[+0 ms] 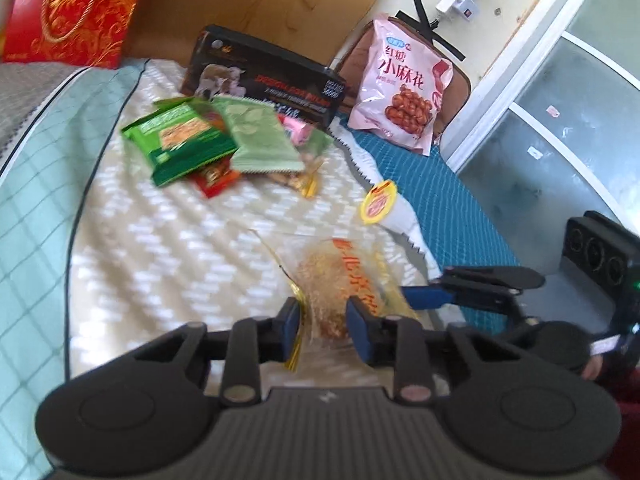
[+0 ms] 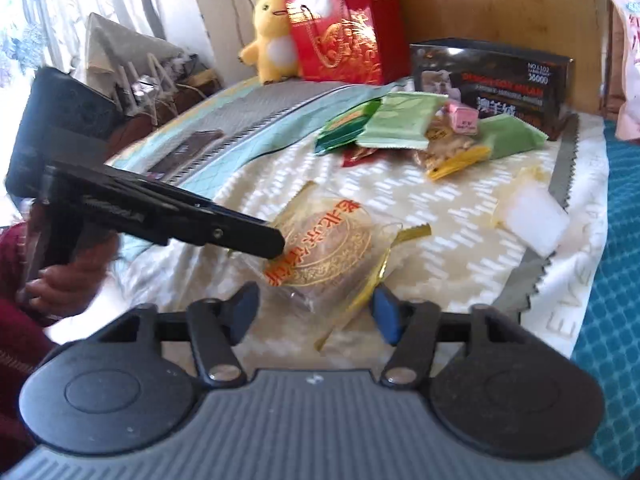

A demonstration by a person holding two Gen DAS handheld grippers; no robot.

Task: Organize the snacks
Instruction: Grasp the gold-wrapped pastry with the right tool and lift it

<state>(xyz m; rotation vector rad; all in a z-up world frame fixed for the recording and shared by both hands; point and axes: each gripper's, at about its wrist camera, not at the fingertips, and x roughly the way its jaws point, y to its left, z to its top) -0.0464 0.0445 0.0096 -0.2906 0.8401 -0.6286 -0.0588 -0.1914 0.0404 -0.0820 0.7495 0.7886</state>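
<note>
Bed sorting looks barely begun: beyond the clear pastry packet, which both grippers, left gripper and right gripper, flank with jaws apart, the snack pile lies jumbled.

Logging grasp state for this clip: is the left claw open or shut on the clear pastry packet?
Open. The left claw straddles the packet with gaps visible between both pads and the wrapper.

Snack pile lies before box, pastry packet nearer.
</note>
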